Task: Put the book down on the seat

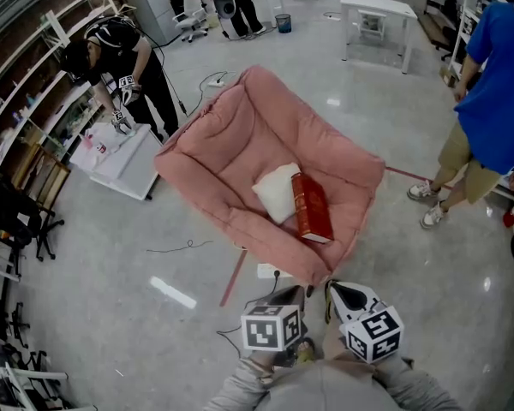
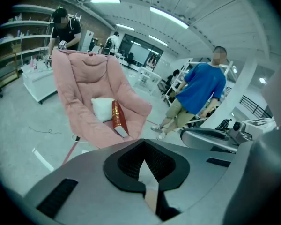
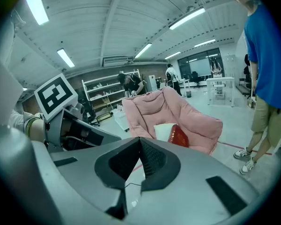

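One pink padded lounge chair [image 1: 240,135] stands on the pale polished floor [image 1: 111,255]. On its seat lie one red hardback book [image 1: 312,207] and one white cushion [image 1: 274,191]. The book rests tilted on its long edge against the cushion, on the side nearer the person in the blue shirt [image 1: 497,84].

There are two hand-held grippers. The left hand-held gripper [image 1: 289,294] and the right hand-held gripper [image 1: 338,291] are side by side, well short of the chair. Both have their jaws closed on nothing (each carries its marker cube). The chair's padded front edge lies between them and the book.

A second person in black clothes [image 1: 124,54] bends over a low white worktop [image 1: 124,161] beside the chair. Farther off stands one white table [image 1: 377,11]. A thin dark cable [image 1: 176,247] trails across the floor.
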